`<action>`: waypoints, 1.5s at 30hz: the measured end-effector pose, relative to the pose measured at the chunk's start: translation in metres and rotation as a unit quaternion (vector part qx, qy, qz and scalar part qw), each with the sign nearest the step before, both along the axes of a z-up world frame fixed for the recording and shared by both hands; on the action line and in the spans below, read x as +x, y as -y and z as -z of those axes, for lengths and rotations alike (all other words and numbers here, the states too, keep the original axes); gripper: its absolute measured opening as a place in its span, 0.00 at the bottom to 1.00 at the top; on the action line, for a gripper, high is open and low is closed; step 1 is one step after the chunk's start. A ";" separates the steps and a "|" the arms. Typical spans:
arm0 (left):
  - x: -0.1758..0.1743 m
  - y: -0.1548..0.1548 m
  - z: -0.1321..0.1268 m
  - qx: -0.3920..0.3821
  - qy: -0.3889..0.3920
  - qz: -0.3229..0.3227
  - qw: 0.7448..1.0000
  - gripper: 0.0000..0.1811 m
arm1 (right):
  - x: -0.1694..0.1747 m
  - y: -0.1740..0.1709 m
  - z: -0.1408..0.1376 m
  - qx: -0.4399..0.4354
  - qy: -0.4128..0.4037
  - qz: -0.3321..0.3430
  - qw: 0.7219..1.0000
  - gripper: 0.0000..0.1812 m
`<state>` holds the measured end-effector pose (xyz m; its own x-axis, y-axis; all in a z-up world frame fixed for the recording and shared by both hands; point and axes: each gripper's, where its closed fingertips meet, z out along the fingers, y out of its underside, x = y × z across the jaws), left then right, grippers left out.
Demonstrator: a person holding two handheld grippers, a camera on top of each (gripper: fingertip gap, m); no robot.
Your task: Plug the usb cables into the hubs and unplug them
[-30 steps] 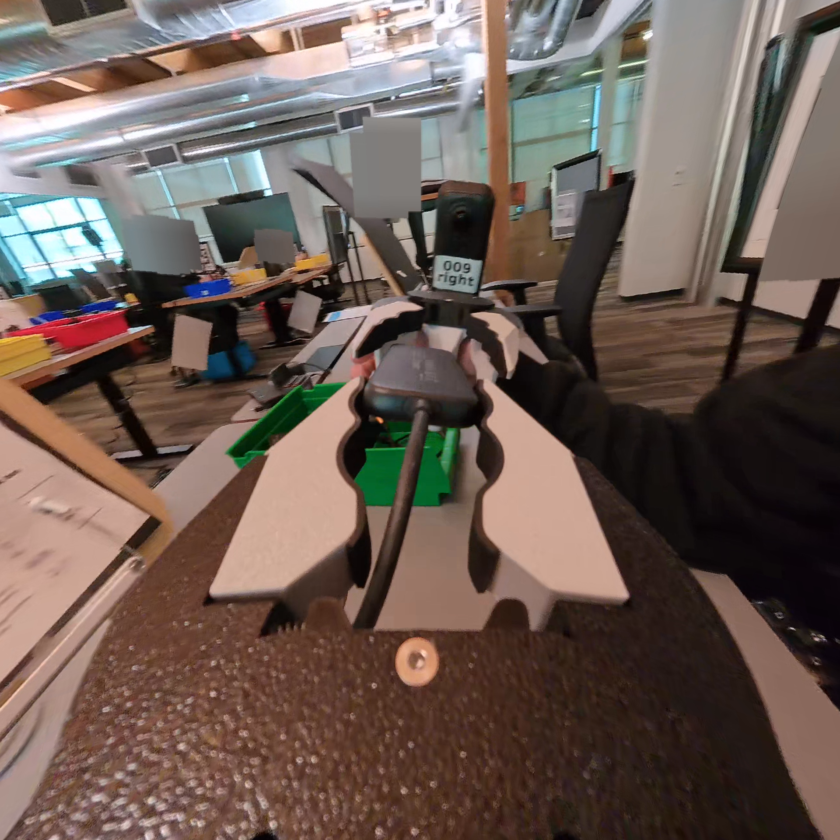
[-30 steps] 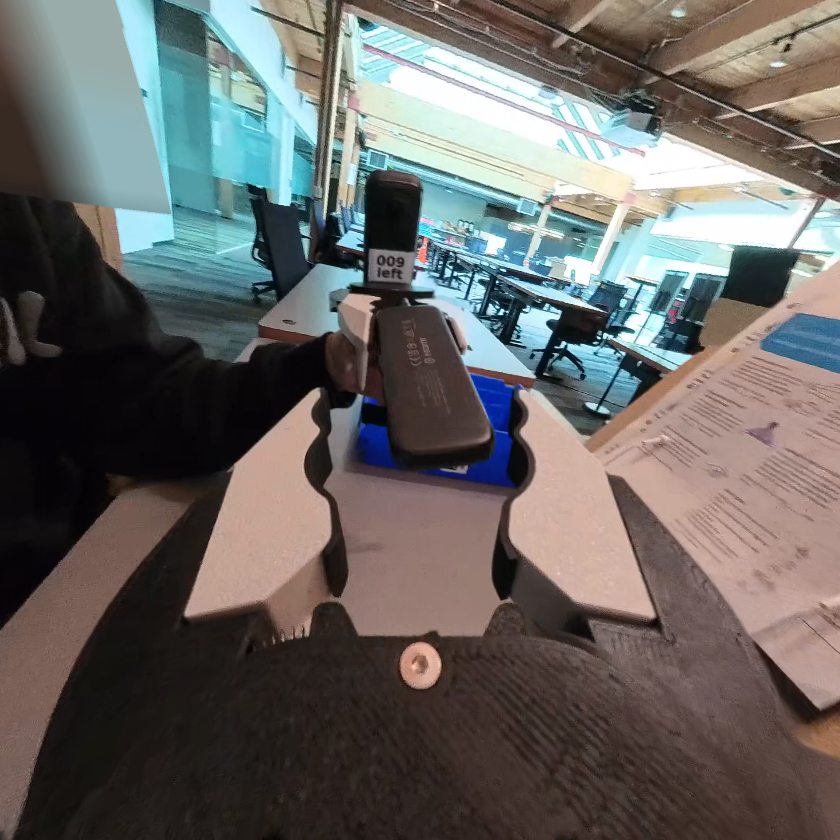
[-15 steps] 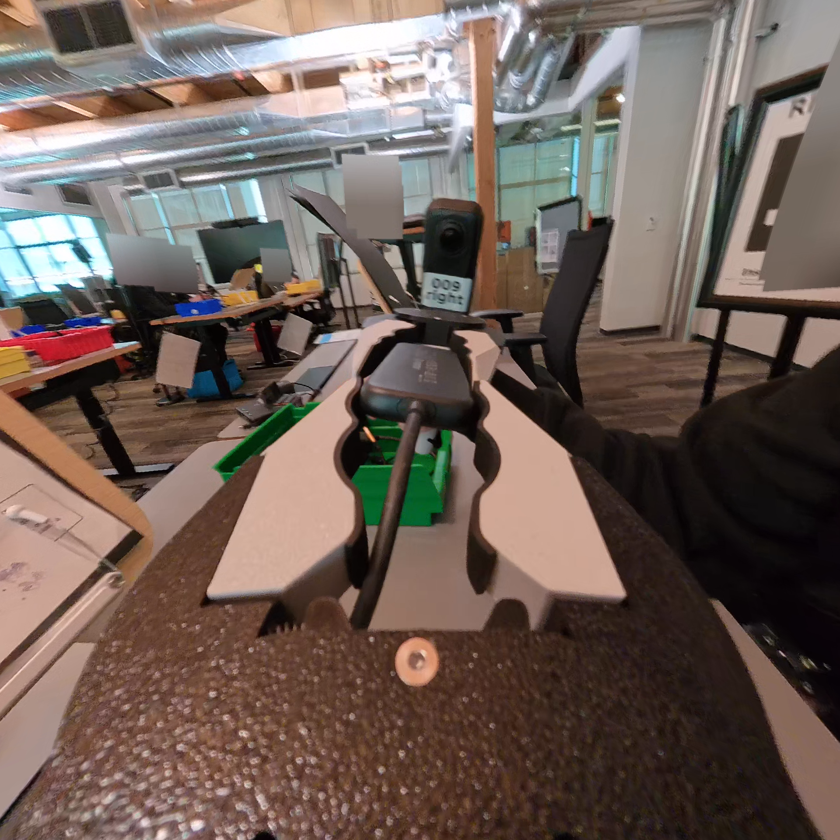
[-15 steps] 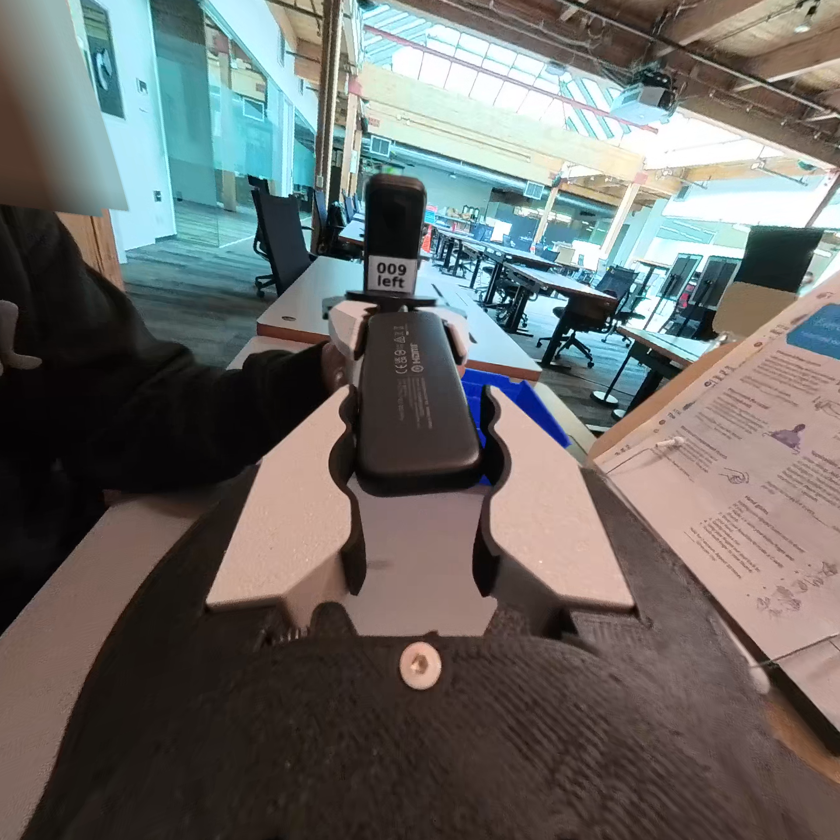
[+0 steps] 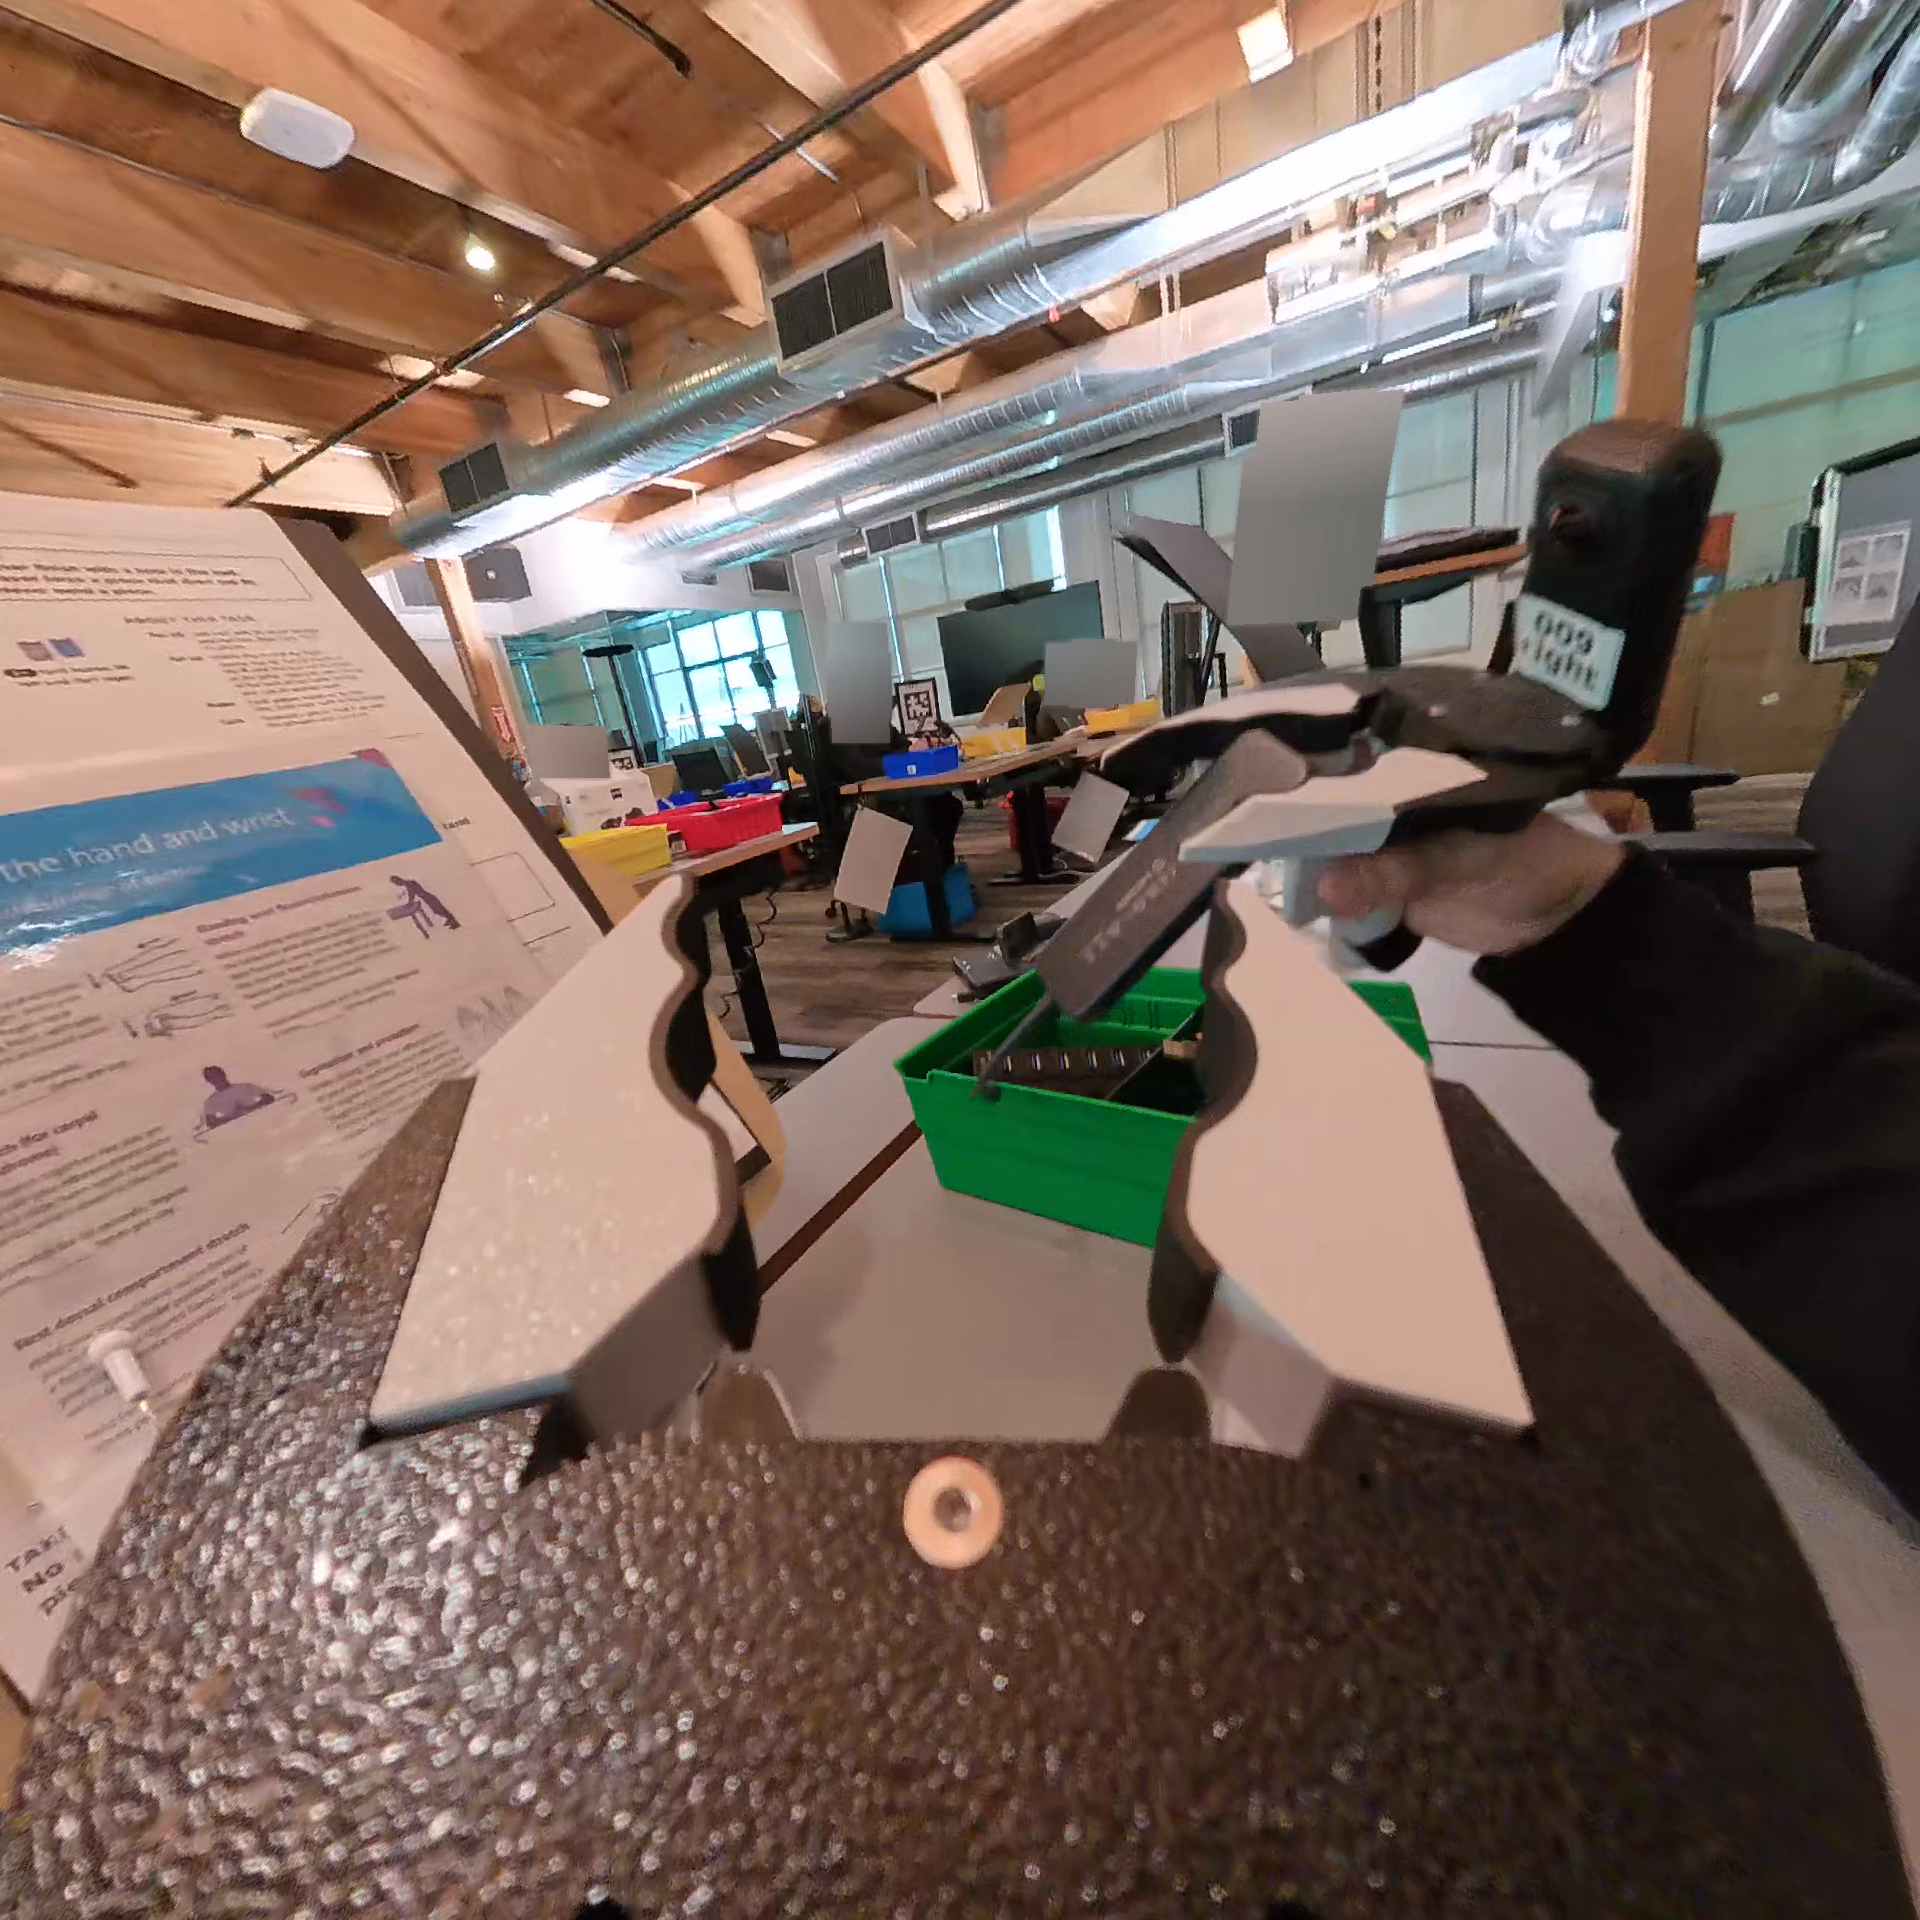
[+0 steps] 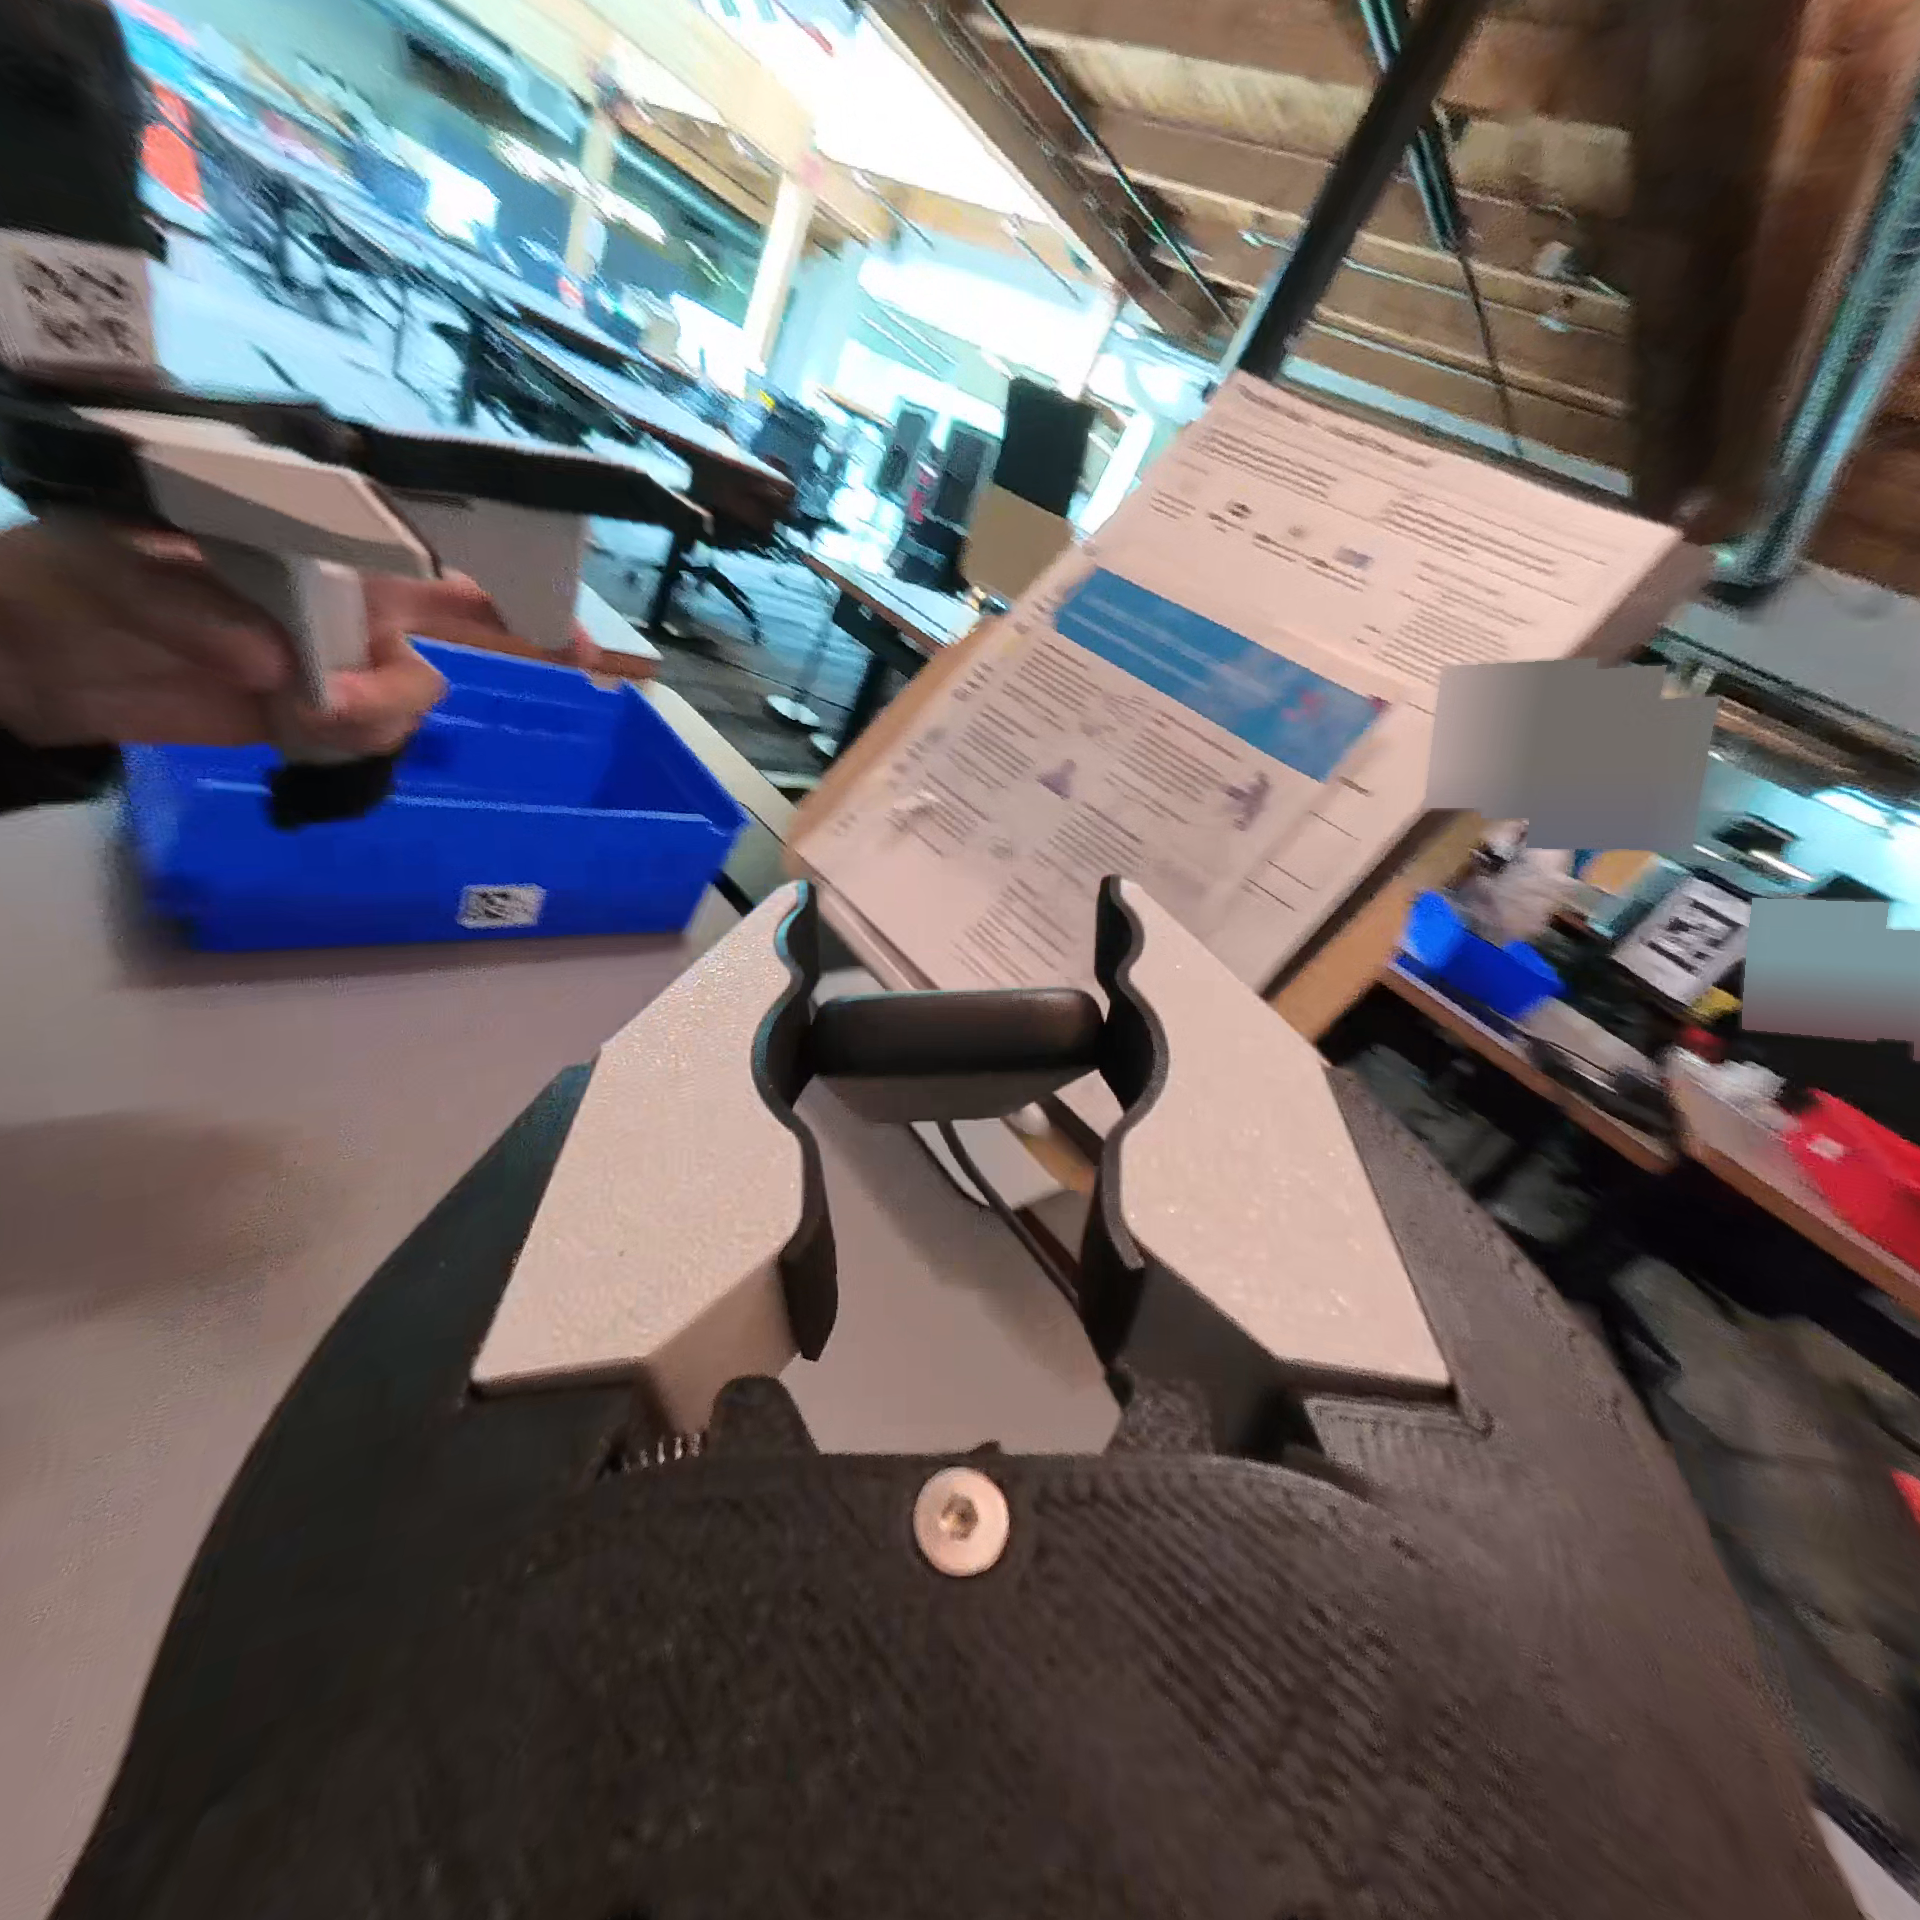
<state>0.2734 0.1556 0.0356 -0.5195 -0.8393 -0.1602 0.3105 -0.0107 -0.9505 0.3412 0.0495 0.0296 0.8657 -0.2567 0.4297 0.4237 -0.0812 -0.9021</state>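
My right gripper [image 6: 956, 935] is shut on a black USB hub [image 6: 954, 1039], which sits crosswise between both pads. A thin black cable [image 6: 997, 1195] hangs from the hub. In the left wrist view the right gripper [image 5: 1195, 800] holds the hub [image 5: 1132, 914] tilted over a green bin [image 5: 1049, 1153], with the cable [image 5: 1013, 1049] dangling into it. My left gripper [image 5: 948, 914] is open wide and empty, just left of the hub. In the right wrist view the left gripper [image 6: 623, 551] hovers over a blue bin [image 6: 436, 862].
A slanted instruction board [image 5: 208, 935] stands at the left of the left wrist view; it also shows in the right wrist view [image 6: 1195, 727]. A strip with a row of ports [image 5: 1070, 1065] lies in the green bin. The grey table [image 6: 260, 1091] carries both bins.
My right gripper closed on the hub while my left still held it. My left gripper then opened and let go. The grippers moved apart, and the right one carries the hub over the green bin.
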 end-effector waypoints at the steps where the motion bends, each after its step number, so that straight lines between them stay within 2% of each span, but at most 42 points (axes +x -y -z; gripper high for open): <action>1: 0.001 0.000 0.002 0.008 -0.002 -0.004 1.000 0.51 | 0.006 0.007 -0.002 -0.001 0.011 0.025 1.000 0.29; 4: 0.002 0.002 0.005 0.027 -0.005 -0.011 1.000 0.50 | 0.033 0.024 -0.012 -0.008 0.034 0.086 0.996 0.29; 8: 0.004 0.004 0.007 0.021 -0.010 -0.002 1.000 0.48 | 0.089 0.039 -0.018 -0.056 0.008 0.158 0.986 0.29; 12: 0.007 0.004 0.012 0.023 -0.028 0.000 0.999 0.47 | 0.146 0.066 0.013 -0.151 -0.081 0.261 0.950 0.29; 16: 0.007 0.005 0.013 0.025 -0.030 0.002 0.999 0.47 | 0.167 0.081 0.045 -0.206 -0.154 0.307 0.916 0.29; 19: 0.007 0.004 0.014 0.024 -0.035 0.004 0.999 0.47 | 0.170 0.083 0.059 -0.219 -0.182 0.317 0.905 0.29; 21: 0.008 0.004 0.015 0.023 -0.038 0.004 0.999 0.46 | 0.171 0.082 0.077 -0.263 -0.208 0.313 0.889 0.30; 23: 0.008 0.004 0.015 0.020 -0.040 0.006 0.999 0.46 | 0.186 0.076 0.093 -0.284 -0.214 0.316 0.879 0.30; 26: 0.009 0.005 0.017 0.024 -0.046 0.006 0.999 0.46 | 0.203 0.069 0.143 -0.347 -0.275 0.303 0.844 0.29; 29: 0.009 0.004 0.019 0.029 -0.051 0.003 0.998 0.46 | 0.212 0.060 0.186 -0.350 -0.366 0.279 0.816 0.30; 31: 0.010 0.001 0.019 0.026 -0.052 0.000 0.998 0.46 | 0.234 0.059 0.187 -0.282 -0.389 0.309 0.821 0.30; 32: 0.009 0.000 0.018 0.024 -0.051 0.001 0.998 0.46 | 0.243 0.061 0.186 -0.254 -0.394 0.323 0.822 0.33; 33: 0.009 -0.002 0.017 0.022 -0.050 0.000 0.999 0.46 | 0.250 0.063 0.184 -0.236 -0.391 0.329 0.826 0.41; 37: 0.009 -0.010 0.014 0.007 -0.049 -0.006 0.999 0.45 | 0.267 0.087 0.156 -0.168 -0.329 0.383 0.847 0.51; 40: 0.010 -0.012 0.016 -0.003 -0.059 -0.003 0.998 0.44 | 0.247 0.087 0.132 -0.133 -0.322 0.356 0.867 0.51; 45: 0.019 -0.012 0.028 0.012 -0.095 -0.030 0.995 0.42 | 0.168 0.105 0.107 -0.050 -0.235 0.350 0.906 0.49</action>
<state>0.2926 0.1675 0.0074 -0.4912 -0.8670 -0.0834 0.1241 0.0251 -0.9919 0.5090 -0.0554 -0.0776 0.5995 -0.7931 0.1078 -0.1914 -0.2728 -0.9428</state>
